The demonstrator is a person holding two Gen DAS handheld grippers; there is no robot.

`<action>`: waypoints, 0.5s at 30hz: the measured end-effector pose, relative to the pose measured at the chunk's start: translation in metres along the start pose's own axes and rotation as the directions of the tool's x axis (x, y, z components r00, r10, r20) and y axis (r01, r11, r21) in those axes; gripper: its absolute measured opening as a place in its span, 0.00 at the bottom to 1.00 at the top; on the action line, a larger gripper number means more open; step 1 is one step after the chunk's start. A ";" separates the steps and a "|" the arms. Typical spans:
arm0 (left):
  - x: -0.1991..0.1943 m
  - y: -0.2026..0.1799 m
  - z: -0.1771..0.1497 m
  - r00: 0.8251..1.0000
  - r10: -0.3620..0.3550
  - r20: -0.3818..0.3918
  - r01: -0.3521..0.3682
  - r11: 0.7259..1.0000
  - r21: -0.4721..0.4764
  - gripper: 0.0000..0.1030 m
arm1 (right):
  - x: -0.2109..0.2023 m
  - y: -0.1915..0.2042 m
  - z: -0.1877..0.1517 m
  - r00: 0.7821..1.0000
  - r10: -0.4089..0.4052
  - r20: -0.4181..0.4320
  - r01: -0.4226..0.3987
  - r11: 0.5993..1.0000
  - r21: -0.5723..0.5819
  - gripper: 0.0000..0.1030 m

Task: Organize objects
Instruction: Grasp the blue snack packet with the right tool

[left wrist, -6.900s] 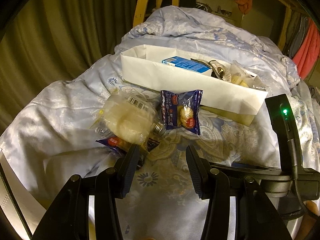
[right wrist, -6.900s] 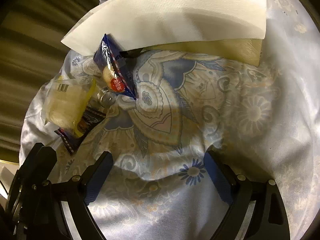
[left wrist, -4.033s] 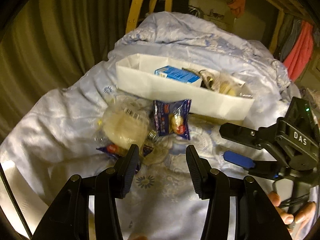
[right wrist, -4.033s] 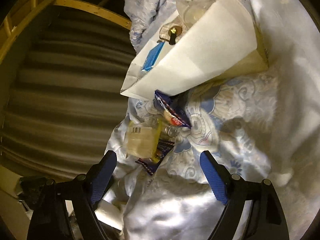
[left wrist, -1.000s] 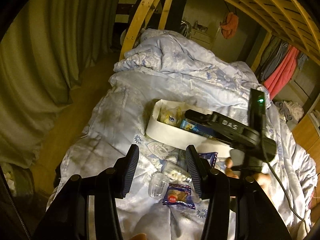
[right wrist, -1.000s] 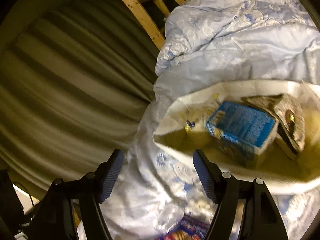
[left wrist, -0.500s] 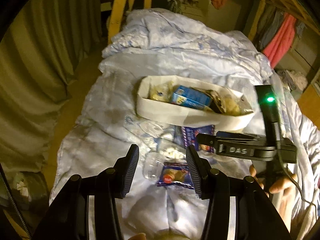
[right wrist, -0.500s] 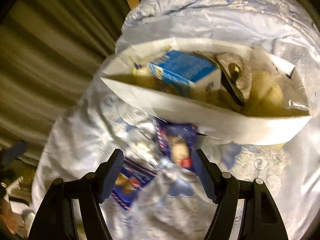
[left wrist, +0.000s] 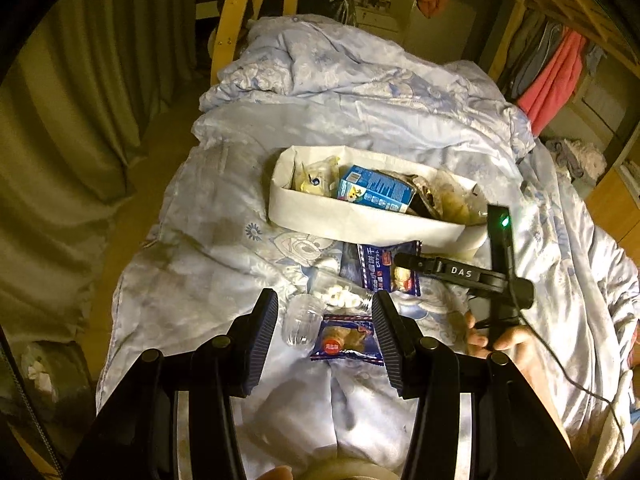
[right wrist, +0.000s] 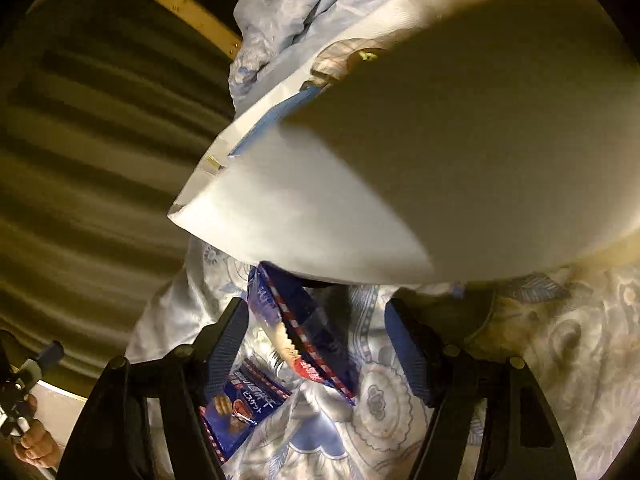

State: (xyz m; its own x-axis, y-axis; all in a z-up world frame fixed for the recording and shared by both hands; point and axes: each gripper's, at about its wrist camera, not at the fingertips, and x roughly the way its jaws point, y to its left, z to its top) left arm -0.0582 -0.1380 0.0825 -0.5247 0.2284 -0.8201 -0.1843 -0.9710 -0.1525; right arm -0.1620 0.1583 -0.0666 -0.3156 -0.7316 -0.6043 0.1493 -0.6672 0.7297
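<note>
The right gripper [right wrist: 316, 344] hangs low over the bed [left wrist: 208, 216], fingers spread and holding nothing, a blue snack packet [right wrist: 304, 332] lying between them and the white bin [right wrist: 320, 216] just ahead. The left gripper [left wrist: 324, 340] is raised, fingers apart and bare, above a second packet [left wrist: 346, 342] and a clear bottle [left wrist: 302, 322].

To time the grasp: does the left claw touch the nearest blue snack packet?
Apart. The right wrist view shows the left claw held up at the frame's left edge, open, well clear of the snack packet lying on the quilt.
</note>
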 end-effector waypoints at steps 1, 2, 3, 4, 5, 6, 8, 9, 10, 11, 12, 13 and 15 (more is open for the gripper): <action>0.000 0.000 0.000 1.000 -0.004 0.000 0.004 1.000 -0.001 0.47 | -0.001 -0.002 0.000 1.000 0.015 0.004 -0.015 1.000 0.005 0.60; 0.001 0.000 0.000 1.000 -0.010 -0.001 0.010 1.000 0.000 0.47 | -0.002 -0.002 0.000 1.000 0.029 0.005 -0.029 1.000 0.009 0.56; 0.002 -0.001 -0.001 1.000 -0.013 -0.005 0.013 1.000 0.002 0.47 | -0.003 -0.002 0.000 0.999 0.041 0.004 -0.041 0.999 0.009 0.55; 0.004 -0.002 -0.001 1.000 -0.014 -0.008 0.014 1.000 0.006 0.47 | -0.003 -0.002 0.000 0.999 0.047 0.004 -0.047 0.999 0.009 0.53; 0.006 -0.003 -0.002 1.000 -0.011 -0.013 0.012 1.000 0.010 0.47 | -0.003 -0.001 -0.001 0.999 0.049 0.004 -0.049 0.999 0.006 0.49; 0.007 -0.005 -0.002 1.000 -0.010 -0.016 0.010 1.000 0.012 0.47 | -0.003 -0.001 -0.001 0.999 0.049 0.001 -0.049 0.999 0.002 0.48; 0.010 -0.006 -0.003 1.000 -0.010 -0.025 0.011 1.000 0.017 0.47 | -0.002 0.000 -0.002 0.998 0.058 -0.003 -0.058 0.998 -0.004 0.44; 0.011 -0.007 -0.003 1.000 -0.010 -0.029 0.010 1.000 0.018 0.47 | -0.002 0.001 -0.003 0.998 0.061 -0.006 -0.061 0.998 -0.007 0.43; 0.012 -0.007 -0.003 0.999 -0.008 -0.032 0.009 1.000 0.019 0.47 | -0.002 0.002 -0.003 0.998 0.062 -0.010 -0.062 0.998 -0.012 0.39; 0.013 -0.007 -0.003 0.999 -0.008 -0.033 0.008 1.000 0.019 0.47 | -0.002 0.004 -0.004 0.998 0.064 -0.014 -0.064 0.998 -0.021 0.38; 0.012 -0.006 -0.003 0.999 -0.009 -0.034 0.010 1.000 0.019 0.47 | -0.001 0.006 -0.005 0.998 0.059 -0.019 -0.059 0.998 -0.031 0.37; 0.012 -0.006 -0.003 0.999 -0.011 -0.032 0.012 1.000 0.018 0.47 | -0.001 0.009 -0.006 0.999 0.050 -0.022 -0.051 0.998 -0.044 0.35; 0.011 -0.006 -0.003 0.999 -0.018 -0.030 0.018 1.000 0.013 0.47 | -0.001 0.013 -0.007 0.999 0.035 -0.023 -0.036 0.997 -0.064 0.30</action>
State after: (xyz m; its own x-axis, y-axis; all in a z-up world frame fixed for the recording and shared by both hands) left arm -0.0602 -0.1300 0.0731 -0.4962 0.2431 -0.8335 -0.2048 -0.9657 -0.1597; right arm -0.1530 0.1493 -0.0587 -0.2883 -0.7575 -0.5858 0.2203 -0.6478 0.7292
